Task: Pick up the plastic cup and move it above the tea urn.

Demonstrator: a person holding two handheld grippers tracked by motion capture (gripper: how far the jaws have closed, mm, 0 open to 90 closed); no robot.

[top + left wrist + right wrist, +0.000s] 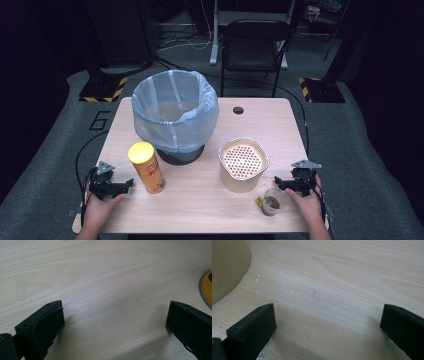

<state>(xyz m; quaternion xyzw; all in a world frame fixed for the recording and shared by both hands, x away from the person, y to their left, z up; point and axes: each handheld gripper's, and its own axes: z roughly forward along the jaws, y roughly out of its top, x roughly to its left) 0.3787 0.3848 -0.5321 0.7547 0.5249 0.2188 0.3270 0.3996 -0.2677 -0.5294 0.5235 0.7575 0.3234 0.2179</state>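
Observation:
My left gripper rests on the wooden table near its front left corner, held by a hand, just left of a yellow snack can that stands upright. In the left gripper view my left gripper is open over bare wood, with the can's base at the right edge. My right gripper lies at the front right, beside a small clear cup with brown contents. In the right gripper view my right gripper is open over bare wood, and the beige container fills the top left corner.
A bin lined with a pale blue bag stands at the back of the table. A beige container with a perforated insert sits right of centre. A small yellow scrap lies by the cup. A black chair stands beyond the table.

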